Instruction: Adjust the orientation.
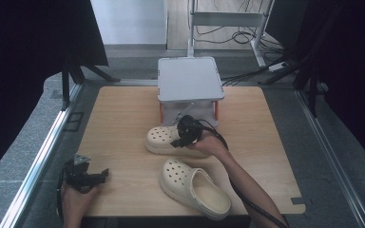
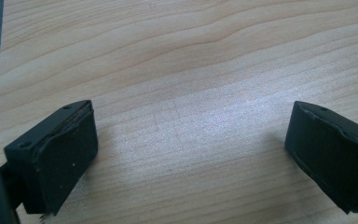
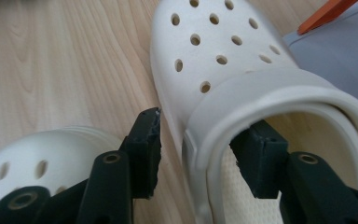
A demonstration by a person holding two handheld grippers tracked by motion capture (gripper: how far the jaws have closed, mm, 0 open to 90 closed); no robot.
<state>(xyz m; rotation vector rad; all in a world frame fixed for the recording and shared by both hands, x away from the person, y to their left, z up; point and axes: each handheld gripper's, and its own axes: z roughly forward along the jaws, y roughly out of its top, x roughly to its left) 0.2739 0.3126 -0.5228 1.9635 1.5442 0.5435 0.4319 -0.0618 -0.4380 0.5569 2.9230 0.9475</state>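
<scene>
Two cream perforated clogs lie on the wooden table (image 1: pixel 119 109). The far clog (image 1: pixel 159 138) (image 3: pixel 223 42) lies in front of a grey box, toe to the left. My right gripper (image 1: pixel 179 140) (image 3: pixel 200 140) straddles its side wall at the heel opening. One finger (image 3: pixel 144 154) is outside, with a small gap to the wall; the other (image 3: pixel 261 158) is inside the shoe. The pads do not visibly press. The near clog (image 1: pixel 195 187) (image 3: pixel 37 154) lies toward the front edge. At the front left my left gripper (image 1: pixel 102 175) (image 2: pixel 191 135) rests open over bare wood.
A grey box (image 1: pixel 190 78) (image 3: pixel 340 51) with orange trim stands at the table's back middle, just behind the far clog. Metal rails run along both sides of the table. Cables and a frame lie on the floor beyond.
</scene>
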